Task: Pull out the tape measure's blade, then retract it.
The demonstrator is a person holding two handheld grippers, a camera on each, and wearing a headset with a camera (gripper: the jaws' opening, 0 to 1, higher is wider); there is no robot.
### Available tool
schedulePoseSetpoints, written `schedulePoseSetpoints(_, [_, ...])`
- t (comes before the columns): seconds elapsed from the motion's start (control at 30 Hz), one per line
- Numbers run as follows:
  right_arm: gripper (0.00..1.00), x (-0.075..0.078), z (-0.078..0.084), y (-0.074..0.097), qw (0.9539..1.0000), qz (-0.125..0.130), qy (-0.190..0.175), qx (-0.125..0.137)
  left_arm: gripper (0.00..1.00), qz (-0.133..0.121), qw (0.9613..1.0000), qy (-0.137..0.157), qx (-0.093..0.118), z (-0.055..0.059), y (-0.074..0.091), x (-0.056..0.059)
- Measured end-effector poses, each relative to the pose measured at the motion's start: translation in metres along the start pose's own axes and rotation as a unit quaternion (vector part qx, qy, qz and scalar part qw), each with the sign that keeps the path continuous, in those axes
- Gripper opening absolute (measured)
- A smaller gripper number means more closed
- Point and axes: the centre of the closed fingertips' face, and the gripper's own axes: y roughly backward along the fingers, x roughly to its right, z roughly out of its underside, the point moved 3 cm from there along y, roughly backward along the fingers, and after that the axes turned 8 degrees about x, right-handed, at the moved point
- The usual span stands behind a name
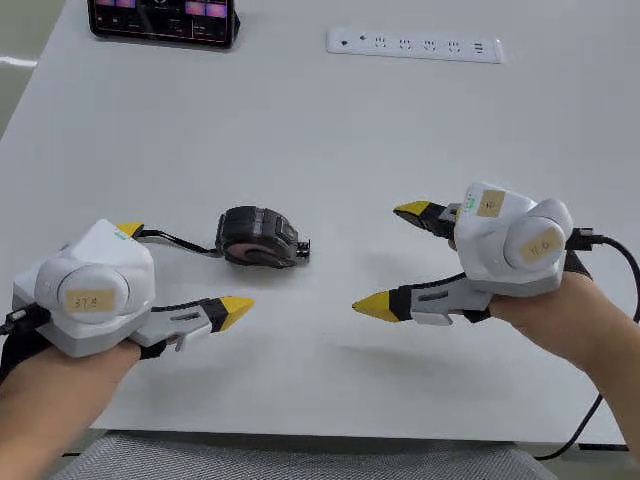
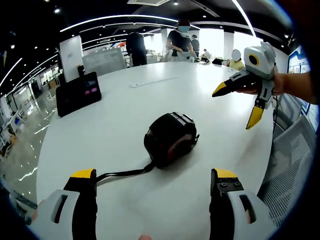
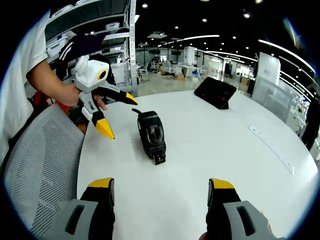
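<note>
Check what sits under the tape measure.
The tape measure rests straight on the white table; nothing else shows beneath it. The patch of table under its case is covered.

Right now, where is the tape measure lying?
In the head view the tape measure lies on the table, left of centre, nearer the left claw than the right claw.

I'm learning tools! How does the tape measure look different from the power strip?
The tape measure is black and rounded; the power strip is white, long and flat. The tape measure lies near the front; the power strip lies far back. Both rest on the white table.
</note>
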Motion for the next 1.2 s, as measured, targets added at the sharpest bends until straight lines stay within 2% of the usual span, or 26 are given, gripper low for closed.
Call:
schedulePoseSetpoints(0.3, [0.79,-0.005,0.004,0.007,0.9999,0.010,-0.013,0.000,0.94,0.024,0.9997,-0.009,-0.001,0.003,0.008,0.005])
schedulePoseSetpoints(0.57, [0.82,-0.007,0.008,0.014,0.9997,0.017,-0.019,-0.002,0.95,0.034,0.9993,-0.015,-0.009,0.008,0.017,0.003])
schedulePoseSetpoints(0.9, [0.83,-0.009,0.019,0.026,0.9993,0.025,-0.027,-0.012,0.94,0.049,0.9983,-0.025,-0.022,0.016,0.025,0.006])
schedulePoseSetpoints(1.0, [0.84,-0.012,0.026,0.029,0.9991,0.026,-0.027,-0.022,0.95,0.057,0.9977,-0.024,-0.026,0.018,0.027,0.008])
schedulePoseSetpoints(1.2, [0.86,-0.015,0.029,0.039,0.9986,0.030,-0.040,-0.016,0.97,0.075,0.9964,-0.030,-0.025,0.020,0.034,0.010])
